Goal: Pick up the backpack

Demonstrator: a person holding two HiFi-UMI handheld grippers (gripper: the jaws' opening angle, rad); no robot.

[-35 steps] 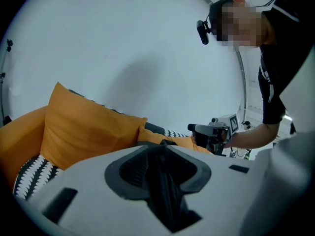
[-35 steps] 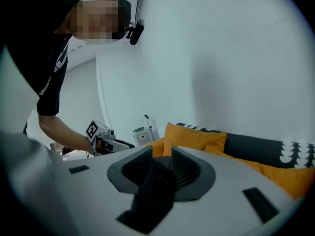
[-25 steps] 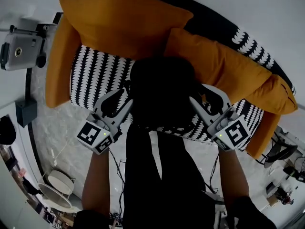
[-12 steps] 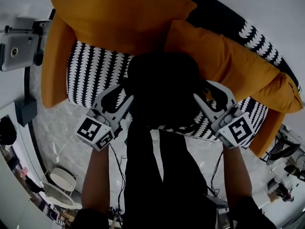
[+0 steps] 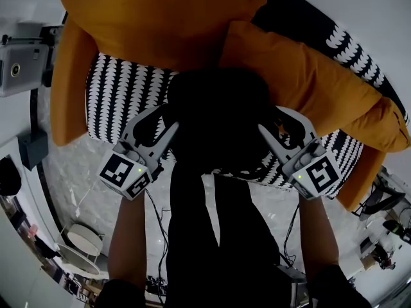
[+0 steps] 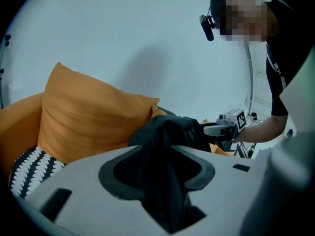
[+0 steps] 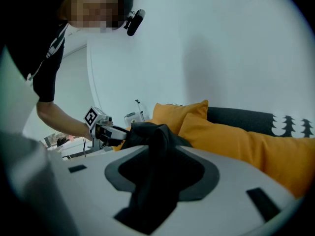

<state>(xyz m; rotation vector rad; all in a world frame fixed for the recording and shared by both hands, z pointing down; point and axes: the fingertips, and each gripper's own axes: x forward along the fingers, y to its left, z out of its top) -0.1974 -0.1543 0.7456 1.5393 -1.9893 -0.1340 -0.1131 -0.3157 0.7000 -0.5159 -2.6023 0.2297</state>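
I see left gripper (image 5: 164, 117) and right gripper (image 5: 273, 119) both spread, jaws just opening, each straddling black backpack (image 5: 218, 120) fabric on the patterned sofa (image 5: 122, 95).

I can read no word, number or brand name anywhere here. The nearest things to signs are a black-and-white square marker (image 5: 117, 171) on the cube of the left gripper (image 5: 164, 117) and a second marker (image 5: 320, 173) on the cube of the right gripper (image 5: 270, 122); both carry blocky patterns, not letters. In each gripper view the other gripper's marker shows small, again with no legible print.
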